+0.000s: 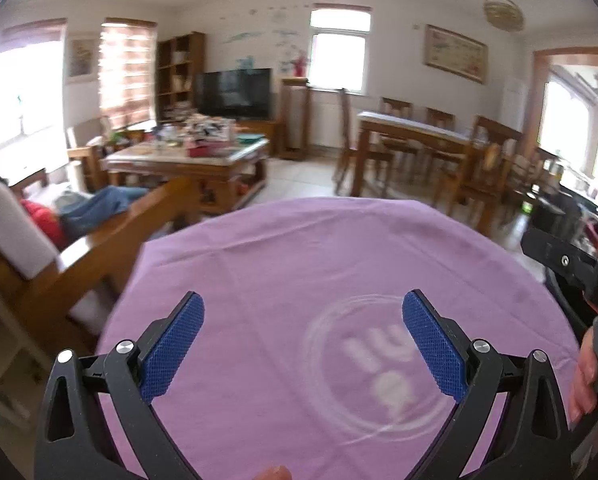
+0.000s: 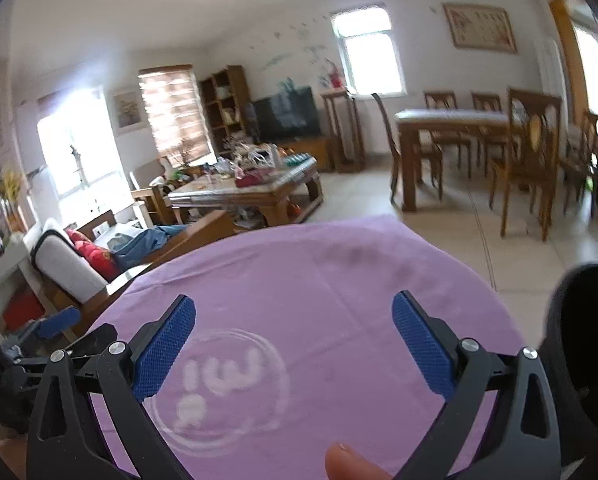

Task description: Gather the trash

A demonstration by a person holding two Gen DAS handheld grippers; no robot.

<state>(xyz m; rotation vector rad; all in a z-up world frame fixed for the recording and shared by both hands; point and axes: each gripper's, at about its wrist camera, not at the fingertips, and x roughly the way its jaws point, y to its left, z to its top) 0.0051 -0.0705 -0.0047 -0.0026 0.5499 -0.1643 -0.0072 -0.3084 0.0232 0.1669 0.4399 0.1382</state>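
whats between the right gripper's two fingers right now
Nothing is held. In the right wrist view the right gripper stands wide open, and only the purple cloth with its white round logo shows in the gap, lying below the fingers.

Two tools show, each with two blue pads spread wide and nothing between them: the left tool [image 1: 303, 340] low in its own view, the right tool [image 2: 295, 344] low in its. One purple cloth [image 1: 299, 264] fills the lower centre, bearing one white round logo [image 1: 379, 372]. Behind stand one television [image 1: 235, 92], one cluttered coffee tabletop [image 1: 171, 156] and one dining tabletop [image 1: 411, 128].
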